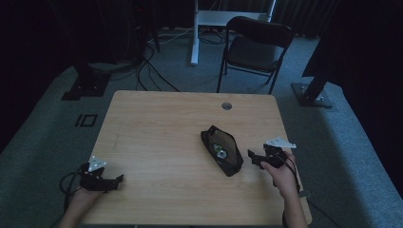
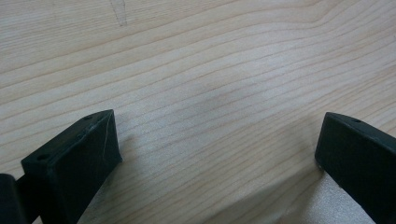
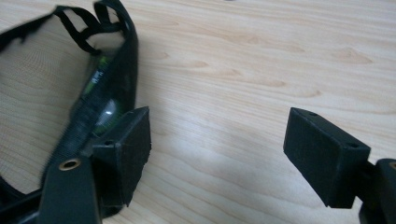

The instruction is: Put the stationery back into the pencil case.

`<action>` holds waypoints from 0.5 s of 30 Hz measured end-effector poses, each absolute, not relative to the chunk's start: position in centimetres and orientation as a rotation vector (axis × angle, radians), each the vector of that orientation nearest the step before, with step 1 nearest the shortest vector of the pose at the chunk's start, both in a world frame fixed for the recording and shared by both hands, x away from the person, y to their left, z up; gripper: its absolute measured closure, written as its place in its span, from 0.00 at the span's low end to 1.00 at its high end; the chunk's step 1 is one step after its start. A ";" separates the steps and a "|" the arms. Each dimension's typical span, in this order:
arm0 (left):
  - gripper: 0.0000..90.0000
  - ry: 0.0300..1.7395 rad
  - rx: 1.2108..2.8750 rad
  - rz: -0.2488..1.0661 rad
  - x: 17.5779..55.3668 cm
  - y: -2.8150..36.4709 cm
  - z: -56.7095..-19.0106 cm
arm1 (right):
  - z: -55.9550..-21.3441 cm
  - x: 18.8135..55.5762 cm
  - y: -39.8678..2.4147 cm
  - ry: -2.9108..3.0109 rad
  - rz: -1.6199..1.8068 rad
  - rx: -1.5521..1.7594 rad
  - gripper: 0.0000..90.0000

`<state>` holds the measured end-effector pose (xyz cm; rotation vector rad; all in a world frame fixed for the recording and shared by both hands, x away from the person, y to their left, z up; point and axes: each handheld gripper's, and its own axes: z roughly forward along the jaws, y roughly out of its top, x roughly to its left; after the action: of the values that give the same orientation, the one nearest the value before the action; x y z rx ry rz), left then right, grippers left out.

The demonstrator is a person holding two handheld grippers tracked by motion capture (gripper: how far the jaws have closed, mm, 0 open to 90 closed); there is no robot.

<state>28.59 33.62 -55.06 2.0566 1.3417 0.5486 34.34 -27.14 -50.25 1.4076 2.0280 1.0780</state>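
Observation:
A small black pouch (image 1: 221, 151) lies open on the wooden table (image 1: 161, 123), right of centre, with something shiny and round inside. My right gripper (image 1: 254, 158) sits just right of it, low over the wood, jaws open. In the right gripper view the pouch (image 3: 107, 70) shows its black rim and mesh side at the left, right by the left jaw; nothing lies between the open jaws of this gripper (image 3: 217, 154). My left gripper (image 1: 116, 180) rests near the table's front left corner. Its jaws (image 2: 217, 149) stand wide apart over bare wood.
A round cable hole (image 1: 226, 105) sits near the table's far edge. Beyond the table stand a black folding chair (image 1: 256, 45), a white desk leg (image 1: 195, 33), floor cables (image 1: 147, 66) and dark stand bases (image 1: 311, 95).

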 end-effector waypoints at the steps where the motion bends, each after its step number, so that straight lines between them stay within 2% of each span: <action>1: 0.00 1.342 2.057 0.549 28.6 33.6 -55.1 | -50.4 34.3 -27.2 2.024 1.077 1.410 0.25; 15: 0.00 1.341 2.059 0.549 28.6 33.6 -55.1 | -53.7 33.2 -29.0 1.982 0.984 1.478 0.24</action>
<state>28.59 33.63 -55.05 2.0593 1.3410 0.5488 33.21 -29.00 -53.67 1.4779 1.9820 0.9843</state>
